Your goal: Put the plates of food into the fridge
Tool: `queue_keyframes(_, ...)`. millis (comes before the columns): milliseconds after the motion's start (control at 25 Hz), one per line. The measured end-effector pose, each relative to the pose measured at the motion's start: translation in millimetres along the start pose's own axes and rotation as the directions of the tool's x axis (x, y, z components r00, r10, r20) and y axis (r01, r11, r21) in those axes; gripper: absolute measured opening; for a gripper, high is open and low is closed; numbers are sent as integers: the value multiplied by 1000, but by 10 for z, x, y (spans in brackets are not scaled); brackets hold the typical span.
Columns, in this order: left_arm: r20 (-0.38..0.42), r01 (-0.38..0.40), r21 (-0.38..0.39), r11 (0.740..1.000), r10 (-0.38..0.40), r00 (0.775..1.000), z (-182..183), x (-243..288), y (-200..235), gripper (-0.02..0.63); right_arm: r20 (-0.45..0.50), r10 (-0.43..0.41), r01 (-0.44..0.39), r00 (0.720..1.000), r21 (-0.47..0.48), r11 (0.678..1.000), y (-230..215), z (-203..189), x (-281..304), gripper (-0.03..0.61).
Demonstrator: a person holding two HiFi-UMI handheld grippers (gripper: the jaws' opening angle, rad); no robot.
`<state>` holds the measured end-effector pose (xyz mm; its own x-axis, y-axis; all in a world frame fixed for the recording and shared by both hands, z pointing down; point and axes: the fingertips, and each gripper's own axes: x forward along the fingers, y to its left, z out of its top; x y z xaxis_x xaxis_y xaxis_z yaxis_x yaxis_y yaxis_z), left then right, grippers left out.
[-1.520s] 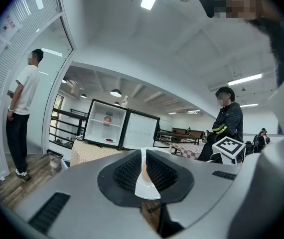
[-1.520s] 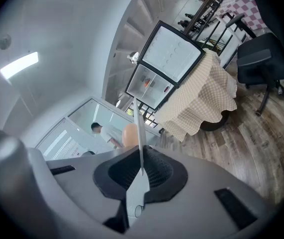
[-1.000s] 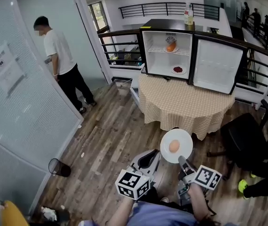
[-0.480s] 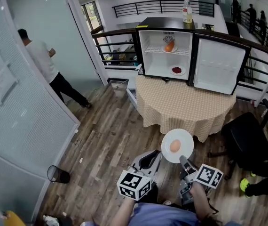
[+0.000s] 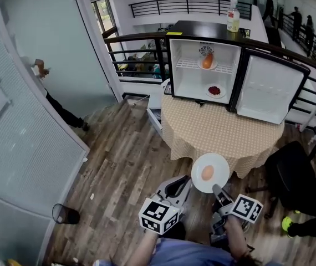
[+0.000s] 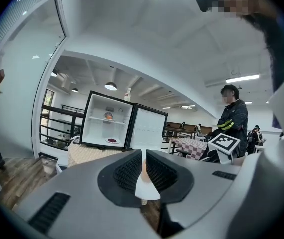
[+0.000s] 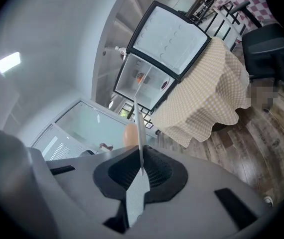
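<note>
A white plate [image 5: 210, 172] with a brown egg [image 5: 206, 172] on it hangs over the wood floor, just short of the round table [image 5: 219, 132]. My right gripper [image 5: 218, 192] is shut on the plate's near rim; in the right gripper view the plate [image 7: 138, 118] runs edge-on between the jaws. My left gripper [image 5: 184, 182] is beside the plate's left edge, shut and empty; only a thin slit shows between its jaws [image 6: 143, 166]. The small fridge [image 5: 205, 73] stands open on the table, with one plate of orange food [image 5: 207, 62] on its shelf and one of red food [image 5: 215, 91] on its floor.
The fridge door [image 5: 266, 90] swings out to the right. A bottle [image 5: 233, 16] stands on the fridge top. A black chair [image 5: 291, 176] is right of the table. A glass wall [image 5: 25, 132] lines the left, a person [image 5: 47, 101] half hidden behind it. A small bin [image 5: 65, 215] sits by it.
The table and fridge have come a little nearer in view. The person at the left has walked off behind the glass wall. The plate stays in my right gripper.
</note>
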<state>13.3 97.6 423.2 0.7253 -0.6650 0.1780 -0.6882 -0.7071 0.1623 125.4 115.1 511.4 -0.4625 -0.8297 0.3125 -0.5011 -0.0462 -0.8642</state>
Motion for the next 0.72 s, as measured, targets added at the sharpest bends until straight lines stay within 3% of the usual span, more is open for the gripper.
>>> queue_keyframes(440,17,32,-13,999,-32,999,309,359,1066,34,21,-33,33,999,6,999,265,208,932,28)
queue_keyframes(720,12,75,-45,996,-74,997,317,503,1501,34,52,-68,68,996,6,998,308,246,1315,28)
